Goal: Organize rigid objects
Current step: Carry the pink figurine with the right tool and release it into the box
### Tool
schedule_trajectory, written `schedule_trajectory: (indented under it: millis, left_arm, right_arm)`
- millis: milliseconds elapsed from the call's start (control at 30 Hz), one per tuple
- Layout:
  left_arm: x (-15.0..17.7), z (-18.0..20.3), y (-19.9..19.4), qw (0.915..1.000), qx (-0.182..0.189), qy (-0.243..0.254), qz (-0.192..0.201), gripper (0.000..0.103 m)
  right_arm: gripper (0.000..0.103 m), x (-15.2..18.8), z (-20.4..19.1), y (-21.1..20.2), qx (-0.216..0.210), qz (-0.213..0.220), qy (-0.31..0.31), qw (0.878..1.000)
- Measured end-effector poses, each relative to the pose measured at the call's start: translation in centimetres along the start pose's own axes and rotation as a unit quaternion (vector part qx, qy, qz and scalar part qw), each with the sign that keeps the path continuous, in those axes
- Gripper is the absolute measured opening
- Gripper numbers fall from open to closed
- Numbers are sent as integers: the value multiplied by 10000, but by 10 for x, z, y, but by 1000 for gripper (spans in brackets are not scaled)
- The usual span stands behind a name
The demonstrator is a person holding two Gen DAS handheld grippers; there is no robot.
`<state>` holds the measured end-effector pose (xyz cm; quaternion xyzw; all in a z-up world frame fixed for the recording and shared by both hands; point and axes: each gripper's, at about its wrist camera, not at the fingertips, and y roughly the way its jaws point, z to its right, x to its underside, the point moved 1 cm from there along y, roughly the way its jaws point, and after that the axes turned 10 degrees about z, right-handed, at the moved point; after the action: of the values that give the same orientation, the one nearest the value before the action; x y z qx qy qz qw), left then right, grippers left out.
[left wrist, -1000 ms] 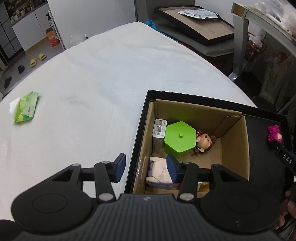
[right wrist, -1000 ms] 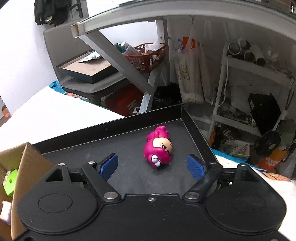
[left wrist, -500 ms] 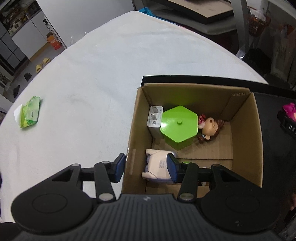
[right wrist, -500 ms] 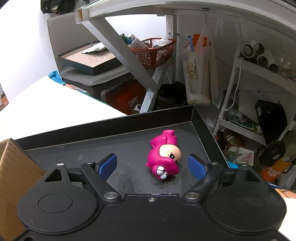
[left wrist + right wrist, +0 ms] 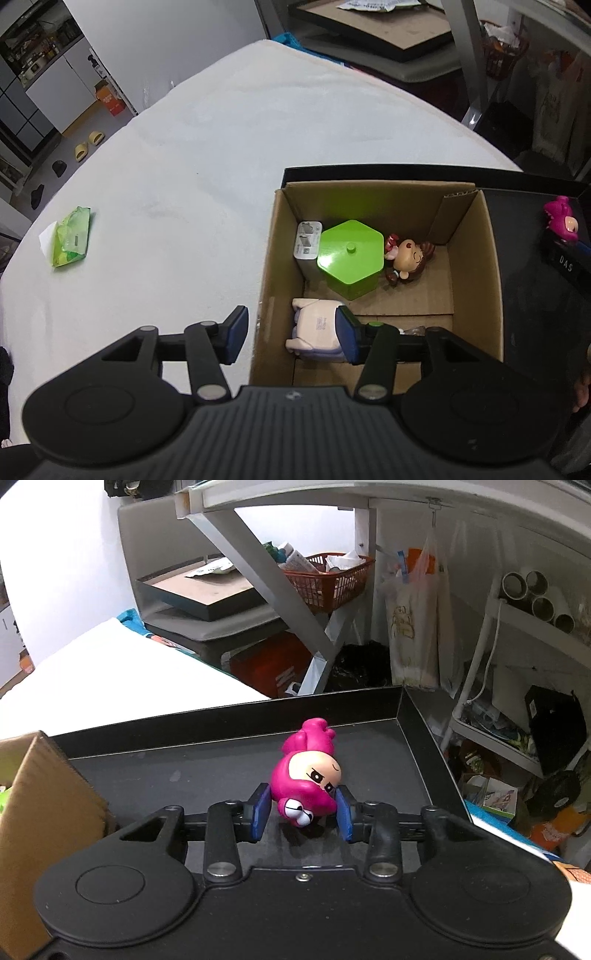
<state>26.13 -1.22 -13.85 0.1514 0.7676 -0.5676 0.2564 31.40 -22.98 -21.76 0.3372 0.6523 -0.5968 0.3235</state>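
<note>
Now your right gripper (image 5: 301,814) has its jaws closed on the pink figurine (image 5: 308,771) low-centre in the black tray (image 5: 369,705), cardboard box (image 5: 44,794) at left, while your left gripper (image 5: 291,334) gapes empty.

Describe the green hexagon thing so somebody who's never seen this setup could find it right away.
Find the open cardboard box sitting in the black tray on the white table. Inside, near the far left corner, stands the green hexagonal container, between a white charger and a brown-haired doll. It is the only bright green, six-sided item there, with a small knob on top.
</note>
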Motion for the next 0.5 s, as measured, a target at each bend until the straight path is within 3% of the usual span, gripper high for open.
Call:
schedule_trajectory:
  millis: [267,500]
  left_arm:
    - [9,-23,-10,9990,200,-409,40,51]
    - [17,-45,-13,9949,483,-883,0,51]
  right_arm:
    - [37,9,14,-29,-122,-297,159,9994]
    - [37,-3,5,-59,0,-135,-87,9999]
